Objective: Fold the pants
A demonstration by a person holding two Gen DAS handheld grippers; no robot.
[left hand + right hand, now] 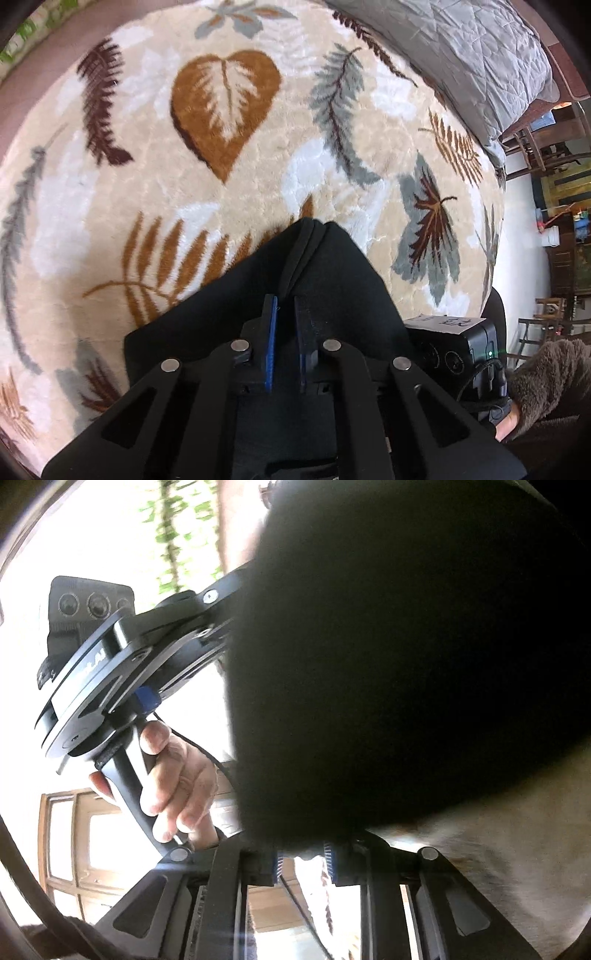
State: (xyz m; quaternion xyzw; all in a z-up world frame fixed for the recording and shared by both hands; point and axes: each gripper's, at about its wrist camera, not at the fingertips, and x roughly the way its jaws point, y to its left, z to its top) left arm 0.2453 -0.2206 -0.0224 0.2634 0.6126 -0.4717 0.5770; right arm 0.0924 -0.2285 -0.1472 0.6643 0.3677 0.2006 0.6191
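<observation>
The black pants (321, 273) hang in folds over my left gripper (286, 302), held above a leaf-patterned rug (221, 110). The left fingers (269, 332) stand close together on a fold of the black cloth. In the right wrist view the pants (406, 646) fill the upper right as a dark mass. My right gripper (303, 853) has its fingertips hidden under the cloth edge; only the blue pad bases (328, 864) show. The left gripper's body (122, 664) and the hand holding it appear at left.
A grey quilted bed cover (461, 48) lies at the rug's upper right. Wooden chairs and furniture (554, 155) stand on the far right. A window with a wooden frame (74, 842) is behind the left gripper.
</observation>
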